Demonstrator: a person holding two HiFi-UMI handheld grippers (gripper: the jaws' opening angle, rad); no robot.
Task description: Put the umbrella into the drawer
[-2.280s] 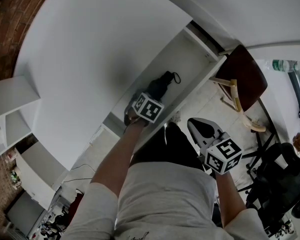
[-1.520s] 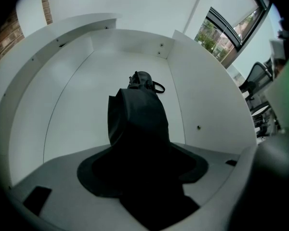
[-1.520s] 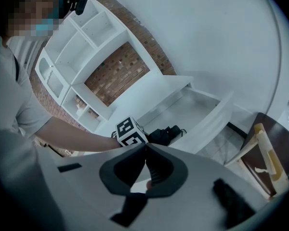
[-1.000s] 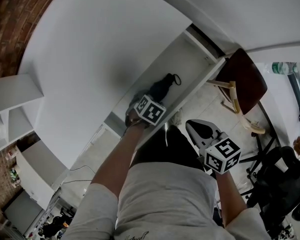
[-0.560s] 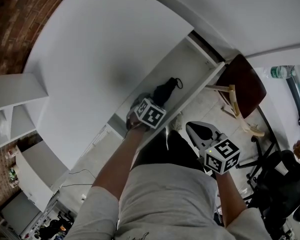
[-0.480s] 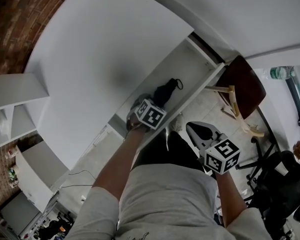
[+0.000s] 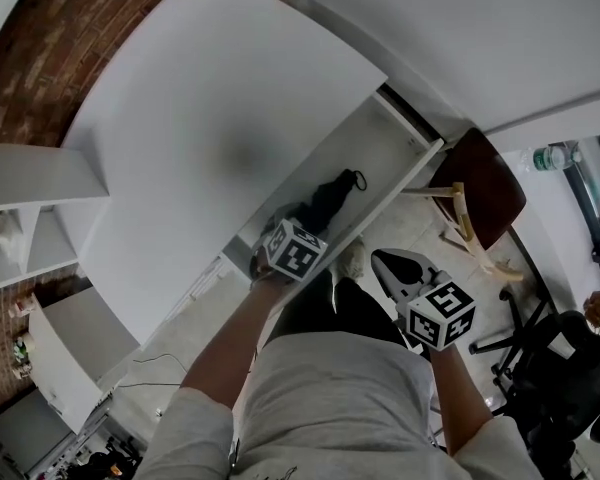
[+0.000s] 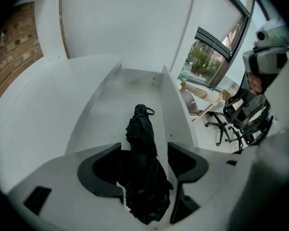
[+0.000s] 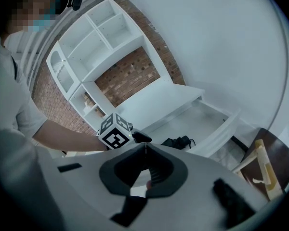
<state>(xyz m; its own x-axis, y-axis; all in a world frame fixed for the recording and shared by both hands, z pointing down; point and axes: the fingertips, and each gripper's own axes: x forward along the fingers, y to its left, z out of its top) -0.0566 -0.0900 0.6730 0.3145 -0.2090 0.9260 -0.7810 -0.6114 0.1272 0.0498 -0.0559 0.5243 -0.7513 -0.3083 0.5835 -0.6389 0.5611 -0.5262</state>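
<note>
A black folded umbrella point(image 7: 326, 197) lies on the floor of the open white drawer point(image 7: 382, 146), its loop end pointing away from me. In the left gripper view the umbrella point(image 8: 140, 143) runs straight ahead, its near end lying between the jaws. My left gripper point(image 8: 144, 165) is open, with a small gap showing beside the fabric. In the head view the left gripper point(image 7: 284, 234) sits at the drawer's near end. My right gripper point(image 7: 388, 262) hangs shut and empty over the floor in front of the drawer; its own view shows the jaws of the right gripper point(image 9: 145, 150) meeting, with the umbrella point(image 9: 176, 142) beyond.
The drawer sticks out from under a white desk top point(image 7: 210, 118). A wooden chair with a dark seat point(image 7: 490, 183) stands at the drawer's right end. A black office chair point(image 7: 570, 363) is at the lower right. White shelves point(image 7: 25, 218) and a brick wall are to the left.
My left gripper has drawn back a little toward me, while the umbrella stays put in the drawer. The right gripper has hardly moved. The head view has shifted slightly.
</note>
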